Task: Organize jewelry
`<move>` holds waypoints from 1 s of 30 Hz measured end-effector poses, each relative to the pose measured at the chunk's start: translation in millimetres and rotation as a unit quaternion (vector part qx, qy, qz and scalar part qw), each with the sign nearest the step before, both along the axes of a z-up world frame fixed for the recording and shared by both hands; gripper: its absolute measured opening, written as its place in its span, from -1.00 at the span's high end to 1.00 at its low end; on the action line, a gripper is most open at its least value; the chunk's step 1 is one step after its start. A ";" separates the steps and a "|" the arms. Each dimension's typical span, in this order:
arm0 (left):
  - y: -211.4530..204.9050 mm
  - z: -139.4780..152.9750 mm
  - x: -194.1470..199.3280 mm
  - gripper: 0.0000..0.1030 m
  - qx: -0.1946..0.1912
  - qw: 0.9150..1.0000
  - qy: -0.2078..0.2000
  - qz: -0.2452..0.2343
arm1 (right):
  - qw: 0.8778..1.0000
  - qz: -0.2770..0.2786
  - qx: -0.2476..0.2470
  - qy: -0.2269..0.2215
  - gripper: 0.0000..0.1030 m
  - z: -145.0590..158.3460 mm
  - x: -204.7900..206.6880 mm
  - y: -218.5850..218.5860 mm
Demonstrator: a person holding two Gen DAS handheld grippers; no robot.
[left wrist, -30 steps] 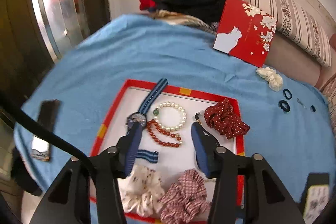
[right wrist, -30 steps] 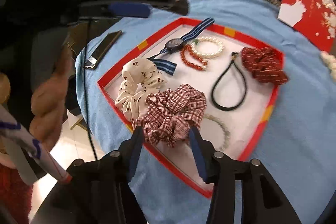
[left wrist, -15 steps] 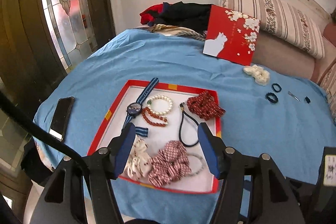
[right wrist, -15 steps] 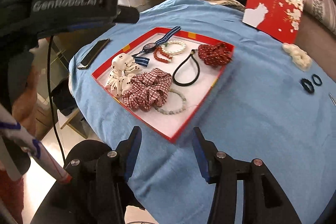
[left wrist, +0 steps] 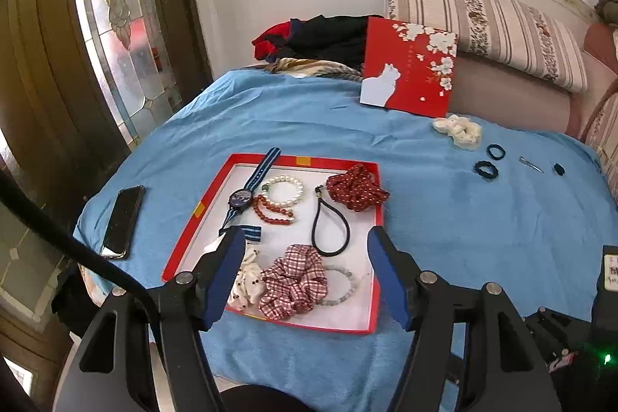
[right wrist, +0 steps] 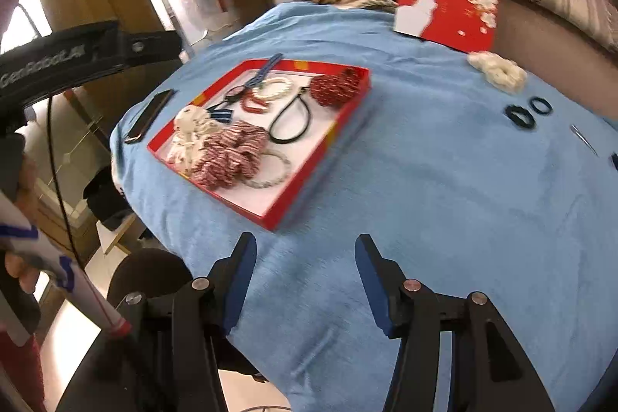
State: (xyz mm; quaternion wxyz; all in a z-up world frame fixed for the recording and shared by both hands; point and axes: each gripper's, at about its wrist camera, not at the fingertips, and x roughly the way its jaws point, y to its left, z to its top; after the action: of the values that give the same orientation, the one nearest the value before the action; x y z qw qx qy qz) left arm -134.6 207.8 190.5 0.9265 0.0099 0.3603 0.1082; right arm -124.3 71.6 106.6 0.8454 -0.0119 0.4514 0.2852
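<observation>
Where cloth (left wrist: pixel 444 219) drapes, stained-glass door (left wrist: pixel 116 37).

Black left gripper (left wrist: pixel 307 273), blue pads (left wrist: pixel 226 277), silver screws, black cable.

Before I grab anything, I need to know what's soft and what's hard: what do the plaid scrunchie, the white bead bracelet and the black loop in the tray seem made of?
Plaid scrunchie: woven fabric, matte, gathered into ruffles, so soft. White bead bracelet: glossy round beads, pearl-like; real or imitation can't be told. Black loop: smooth thin cord, probably elastic, with a small clasp at the top. All lie in the red tray.
</observation>
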 end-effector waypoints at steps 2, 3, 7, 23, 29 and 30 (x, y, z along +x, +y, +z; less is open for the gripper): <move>-6.6 -0.2 -0.4 -0.26 0.005 1.000 0.001 -0.005 | 1.000 -0.011 0.004 0.004 -0.12 -2.0 1.9 -8.9; -9.7 -0.6 0.3 -0.26 0.007 1.000 0.002 -0.008 | 1.000 -0.017 0.006 0.007 -0.12 -2.9 3.1 -13.1; -21.2 -2.6 3.5 -0.26 0.014 1.000 0.005 -0.017 | 0.999 -0.035 0.011 0.013 -0.12 -7.1 8.3 -29.0; -61.9 -35.1 51.4 -0.27 0.025 0.997 0.046 -0.051 | 0.993 -0.108 0.009 0.048 -0.13 -41.5 46.9 -99.4; -77.6 -61.5 88.4 -0.27 0.002 0.995 0.076 -0.063 | 0.986 -0.154 -0.012 0.054 -0.13 -55.3 74.4 -147.3; -80.9 -65.8 95.6 -0.27 -0.002 0.994 0.081 -0.067 | 0.985 -0.166 -0.015 0.056 -0.13 -57.3 81.7 -158.3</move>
State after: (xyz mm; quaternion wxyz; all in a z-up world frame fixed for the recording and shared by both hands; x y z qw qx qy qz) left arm -38.9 127.0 124.7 0.8992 0.0406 0.4333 0.0441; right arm -42.6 -86.8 49.3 0.8543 0.0663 0.4976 0.1347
